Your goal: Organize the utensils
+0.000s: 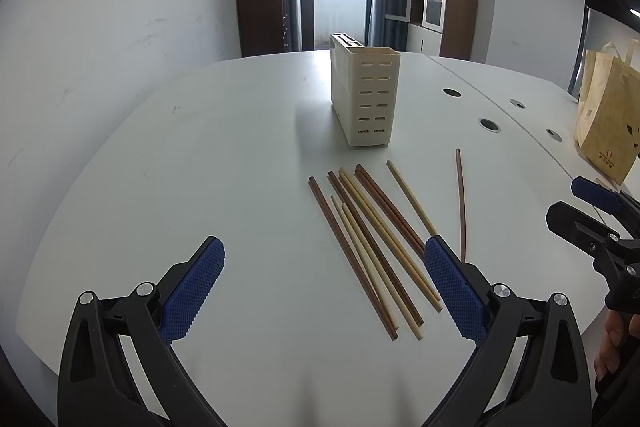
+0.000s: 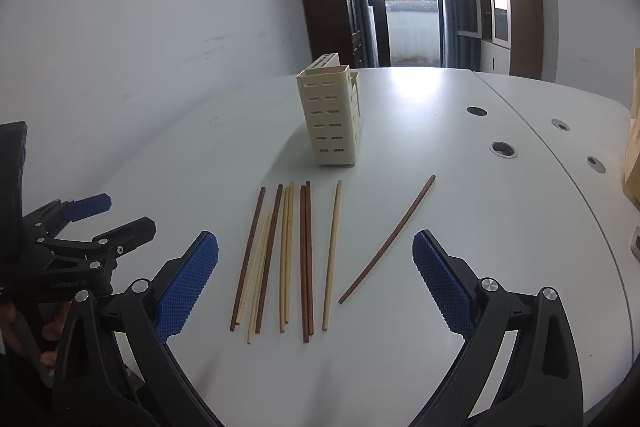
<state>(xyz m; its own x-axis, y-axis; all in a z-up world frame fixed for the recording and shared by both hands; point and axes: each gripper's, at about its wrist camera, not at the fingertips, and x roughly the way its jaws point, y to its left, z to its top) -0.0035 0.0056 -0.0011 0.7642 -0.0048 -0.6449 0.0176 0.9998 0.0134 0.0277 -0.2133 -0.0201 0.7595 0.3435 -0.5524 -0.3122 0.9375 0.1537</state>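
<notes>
Right wrist view, read from left to right: the left tool (image 2: 120, 223) hangs at the left edge over the near tabletop (image 2: 500, 211), its jaws spread wide and empty. Next comes the main cluster of chopsticks (image 2: 280, 259) — dark brown and pale ones lying flat, roughly side by side, some overlapping, pointing from near to far. Just right of the cluster lies a single pale chopstick (image 2: 332, 255), apart from the others, and further right a lone dark chopstick (image 2: 388, 239) lies at a slant, well apart from the rest. Beyond the cluster, toward the far side, the cream slotted holder (image 2: 332, 119) stands upright; nothing can be seen sticking out of its top. The right tool (image 2: 316, 267) frames the chopsticks from the near side, jaws wide apart, gripping nothing and not touching any stick.

By my reading the task has barely begun — every chopstick in sight is on the tabletop and none is in the holder. All the picking up, gathering and dropping into the holder is left to do.

At the far right edge part of a tan bag (image 2: 634, 147) stands on the tabletop.
</notes>
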